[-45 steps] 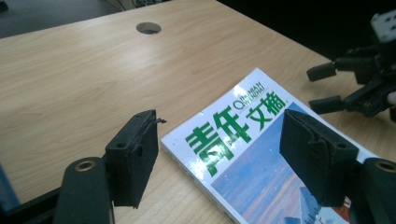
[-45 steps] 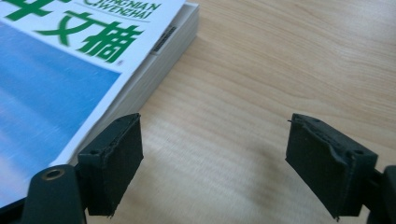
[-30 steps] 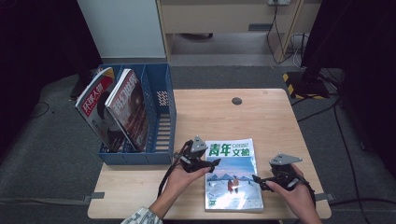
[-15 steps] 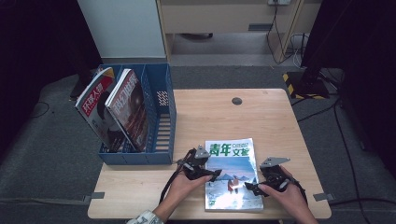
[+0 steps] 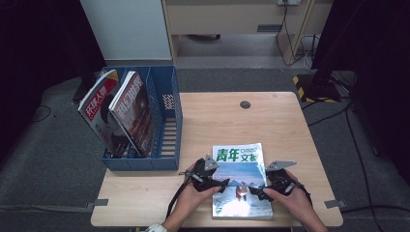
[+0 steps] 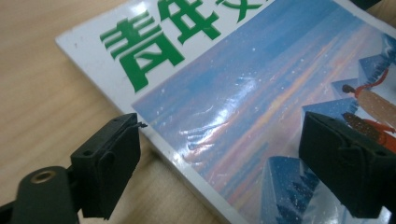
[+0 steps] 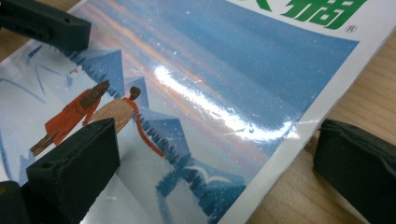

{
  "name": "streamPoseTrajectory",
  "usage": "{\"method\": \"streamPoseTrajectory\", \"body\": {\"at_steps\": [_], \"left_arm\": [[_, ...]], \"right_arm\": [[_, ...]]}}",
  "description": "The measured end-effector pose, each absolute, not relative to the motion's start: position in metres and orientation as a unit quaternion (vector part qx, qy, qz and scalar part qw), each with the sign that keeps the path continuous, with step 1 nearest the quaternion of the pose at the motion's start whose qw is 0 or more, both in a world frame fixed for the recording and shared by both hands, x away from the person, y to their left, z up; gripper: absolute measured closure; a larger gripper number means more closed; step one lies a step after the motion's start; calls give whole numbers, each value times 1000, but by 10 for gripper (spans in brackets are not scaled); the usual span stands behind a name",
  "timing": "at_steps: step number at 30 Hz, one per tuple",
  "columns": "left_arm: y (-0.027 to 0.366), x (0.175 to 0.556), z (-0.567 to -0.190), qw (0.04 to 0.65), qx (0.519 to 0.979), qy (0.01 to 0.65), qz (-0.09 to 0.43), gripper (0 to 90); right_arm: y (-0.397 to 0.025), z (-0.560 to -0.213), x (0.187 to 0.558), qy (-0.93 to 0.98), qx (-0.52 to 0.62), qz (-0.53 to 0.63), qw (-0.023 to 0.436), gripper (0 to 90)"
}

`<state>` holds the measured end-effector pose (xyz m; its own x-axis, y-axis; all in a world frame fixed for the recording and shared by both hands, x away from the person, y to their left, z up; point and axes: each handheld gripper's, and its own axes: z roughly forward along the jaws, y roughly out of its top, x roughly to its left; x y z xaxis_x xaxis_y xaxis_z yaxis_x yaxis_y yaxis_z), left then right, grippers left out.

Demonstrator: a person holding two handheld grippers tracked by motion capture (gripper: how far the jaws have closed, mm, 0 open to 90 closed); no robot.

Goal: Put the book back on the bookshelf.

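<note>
Glossy magazine with green characters on a white band and a blue snowy-mountain cover [image 5: 240, 181] lies flat on the pale wooden table [image 5: 280, 125], near my edge, just right of the blue plastic slotted file rack [image 5: 167, 130].

My left gripper [image 5: 223, 183] sits at the magazine's left edge. Left gripper view: jaws wide apart, one black jaw on the bare wood beside the edge, the other over the cover; the magazine [image 6: 261, 102] edge runs between them. Nothing clamped.

My right gripper [image 5: 250, 193] sits at the right edge, tips pointing inward over the cover. Right gripper view: jaws likewise spread wide, one above the two painted figures on the magazine [image 7: 210, 93], the other off the edge over the table. Holding nothing.

Rack: two magazines stand leaning in it, one with a red-and-white cover [image 5: 96, 108], one with a dark reddish cover [image 5: 135, 113].

Small dark round disc [image 5: 245, 104] on the table's far side, well apart from the magazine.
</note>
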<state>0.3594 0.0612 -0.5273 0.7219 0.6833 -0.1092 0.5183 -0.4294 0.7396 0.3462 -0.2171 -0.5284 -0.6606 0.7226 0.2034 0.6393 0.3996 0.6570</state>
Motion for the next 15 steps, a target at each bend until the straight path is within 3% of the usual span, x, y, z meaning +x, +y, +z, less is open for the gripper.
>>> {"method": "streamPoseTrajectory", "body": {"at_steps": [3,15], "left_arm": [[66,361,-534,415,819,390,71,115],[64,363,-535,417,820,385,74,79]], "right_arm": [[-218,-531,348,829,407,378,64,5],[-219,-535,357,819,406,398,77,16]]}}
